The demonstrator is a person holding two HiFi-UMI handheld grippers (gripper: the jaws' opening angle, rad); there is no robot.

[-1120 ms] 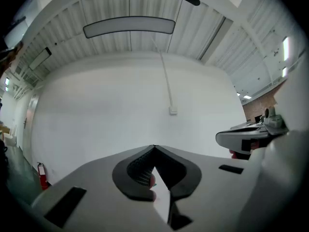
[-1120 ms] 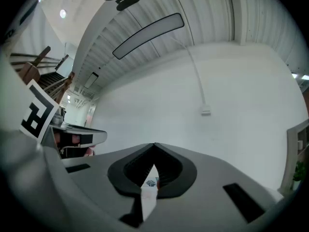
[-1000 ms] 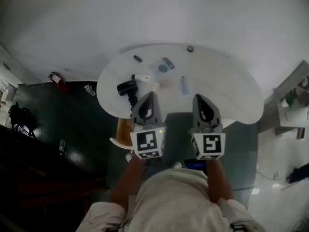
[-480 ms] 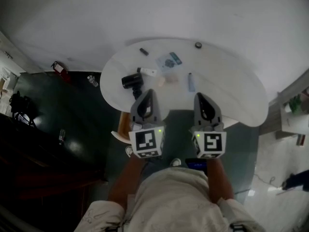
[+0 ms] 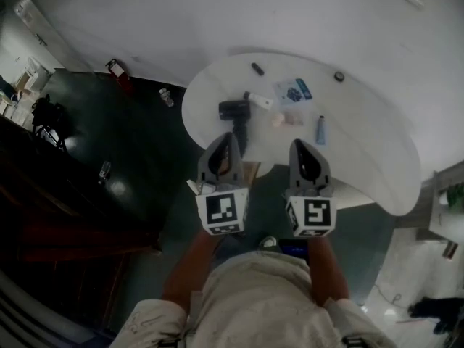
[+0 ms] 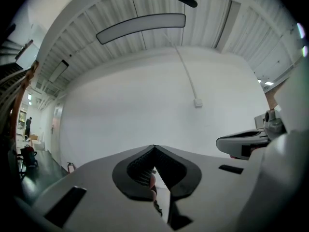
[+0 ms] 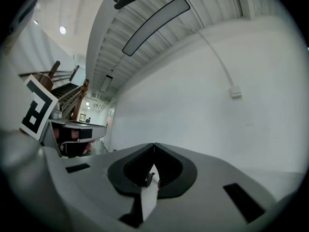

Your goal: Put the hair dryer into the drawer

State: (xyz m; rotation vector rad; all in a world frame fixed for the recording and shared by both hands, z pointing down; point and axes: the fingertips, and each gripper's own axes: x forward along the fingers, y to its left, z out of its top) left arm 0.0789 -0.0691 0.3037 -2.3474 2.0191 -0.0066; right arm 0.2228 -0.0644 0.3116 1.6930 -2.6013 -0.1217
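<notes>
Hair dryer, black, lies on the white worktop toward its left near edge, with its head far and its handle pointing near. The left gripper has its fingers together, tips meeting, with nothing between them. Its own view looks out level at a bare white wall. In the head view its tips sit just beside the dryer's handle, and whether they touch it cannot be told. The right gripper likewise has its fingers closed tip to tip and empty. It is held alongside the left one, just to its right, over the worktop's near edge. Each gripper carries a marker cube at its near end. Farther out on the worktop lie a white tube just right of the dryer, a blue-and-white packet and a small blue bottle. A small dark piece and a round dark cap lie at the far side. Dark green floor spreads to the left, with a red object on it near the wall.
</notes>
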